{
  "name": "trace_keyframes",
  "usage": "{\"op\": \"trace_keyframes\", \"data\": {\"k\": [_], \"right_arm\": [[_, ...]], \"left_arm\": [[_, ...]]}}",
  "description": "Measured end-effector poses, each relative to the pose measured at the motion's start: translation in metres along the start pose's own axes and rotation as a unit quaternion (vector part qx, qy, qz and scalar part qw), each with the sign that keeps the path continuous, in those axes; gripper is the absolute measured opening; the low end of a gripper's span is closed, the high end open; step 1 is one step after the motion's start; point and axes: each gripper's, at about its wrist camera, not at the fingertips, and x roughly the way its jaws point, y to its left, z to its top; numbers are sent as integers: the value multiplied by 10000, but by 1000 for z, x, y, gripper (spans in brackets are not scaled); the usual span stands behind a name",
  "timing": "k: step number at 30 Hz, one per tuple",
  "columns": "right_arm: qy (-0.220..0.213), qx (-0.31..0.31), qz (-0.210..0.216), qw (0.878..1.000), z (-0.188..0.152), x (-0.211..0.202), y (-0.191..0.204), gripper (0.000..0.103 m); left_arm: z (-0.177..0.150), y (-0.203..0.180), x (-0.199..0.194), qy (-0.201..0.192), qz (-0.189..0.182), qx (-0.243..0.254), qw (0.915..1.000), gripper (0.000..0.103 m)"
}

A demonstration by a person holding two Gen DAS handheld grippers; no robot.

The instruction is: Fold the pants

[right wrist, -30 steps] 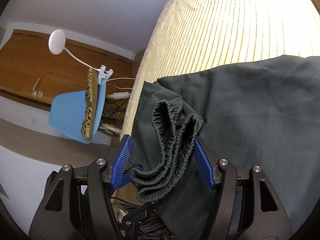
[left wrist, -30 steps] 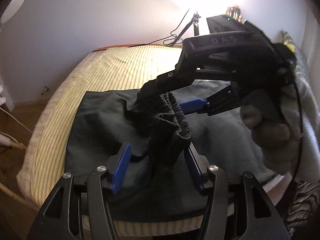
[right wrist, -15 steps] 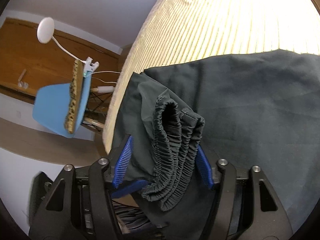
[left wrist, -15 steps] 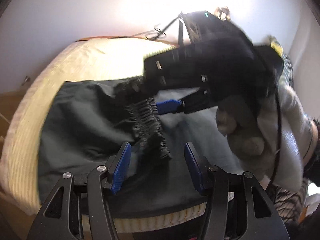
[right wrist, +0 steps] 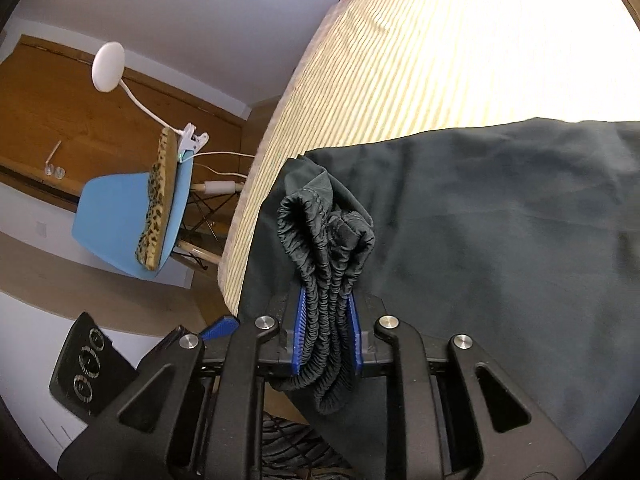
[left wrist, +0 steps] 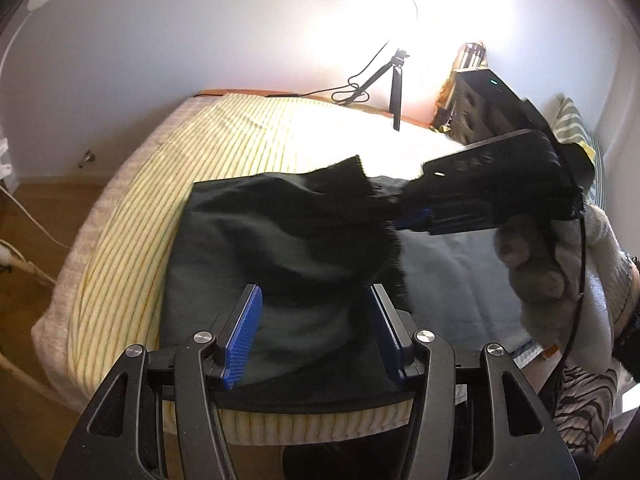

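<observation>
Dark grey pants (left wrist: 248,248) lie spread across the near end of the bed (left wrist: 132,220). Their bunched elastic waistband (right wrist: 328,248) stands between the blue pads of my right gripper (right wrist: 328,332), whose jaws are closing and press on it from both sides. From the left wrist view, that right gripper (left wrist: 416,216) holds a corner of the fabric raised off the bed. My left gripper (left wrist: 316,328) is open above the near part of the pants, its pads clear of the cloth. Its blue fingertip (right wrist: 220,326) shows at the lower left of the right wrist view.
A gloved hand (left wrist: 532,264) carries the right gripper. The striped yellow bed cover (right wrist: 400,60) runs on beyond the pants. A small tripod (left wrist: 396,92) stands at the bed's far edge. A blue chair (right wrist: 120,220) and white clip lamp (right wrist: 108,60) stand beside the bed.
The right jaws narrowed onto the bunched waistband. The left gripper drew back, so the waistband no longer sits between its fingers. The right gripper lifted the fabric up and to the right.
</observation>
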Motion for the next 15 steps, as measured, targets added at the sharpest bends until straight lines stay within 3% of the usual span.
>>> {"op": "trace_keyframes", "data": {"k": [9, 15], "right_arm": [[-232, 306, -152, 9991, -13, -69, -33, 19], [-363, 404, -408, 9977, -24, -103, -51, 19]], "left_arm": [[8, -19, 0, -99, 19, 128, 9999, 53], [11, -48, 36, 340, -62, 430, 9985, 53]]}}
